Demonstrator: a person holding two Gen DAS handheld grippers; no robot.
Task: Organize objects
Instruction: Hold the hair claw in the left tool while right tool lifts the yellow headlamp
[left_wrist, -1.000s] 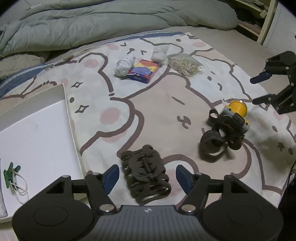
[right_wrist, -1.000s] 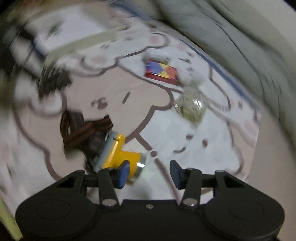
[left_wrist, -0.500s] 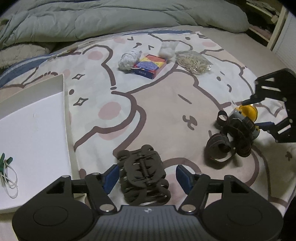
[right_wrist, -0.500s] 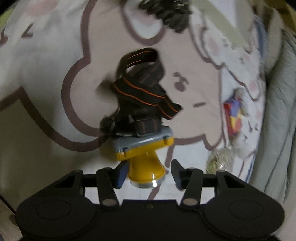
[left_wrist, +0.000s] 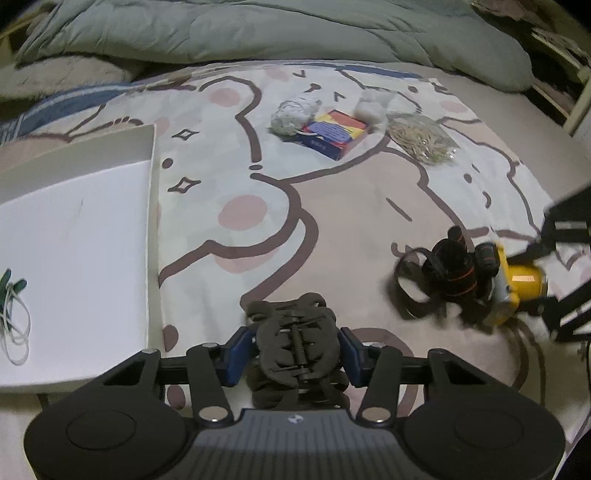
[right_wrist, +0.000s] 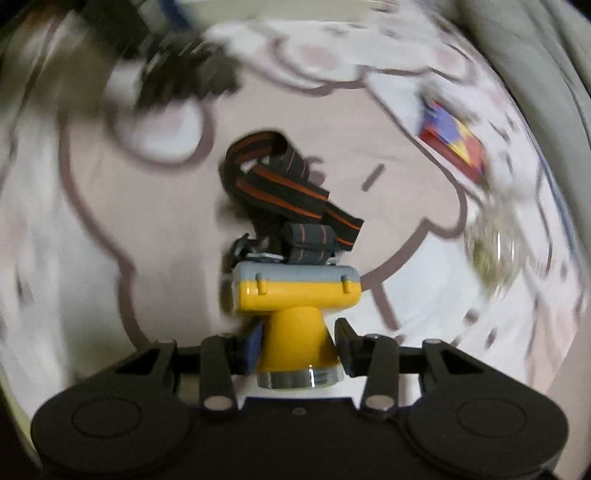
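Note:
My left gripper (left_wrist: 297, 352) is shut on a dark brown hair claw clip (left_wrist: 295, 350) lying on the bear-print blanket. My right gripper (right_wrist: 298, 345) has its pads against the yellow cone of a headlamp (right_wrist: 295, 306) with a black and orange strap (right_wrist: 288, 188). In the left wrist view the headlamp (left_wrist: 513, 284) lies at the right with the right gripper (left_wrist: 543, 275) around its lamp end. A white tray (left_wrist: 74, 240) lies at the left and holds a green clip with white bands (left_wrist: 13, 314).
At the far side lie a colourful box (left_wrist: 334, 134), a grey-white bundle (left_wrist: 293, 114), a white wad (left_wrist: 373, 107) and a bag of rubber bands (left_wrist: 423, 138). A grey-green duvet (left_wrist: 258, 33) is heaped behind. The right wrist view is blurred.
My left gripper has closed on the claw clip. My right gripper has swung round to the headlamp's lamp end and closed on its yellow cone.

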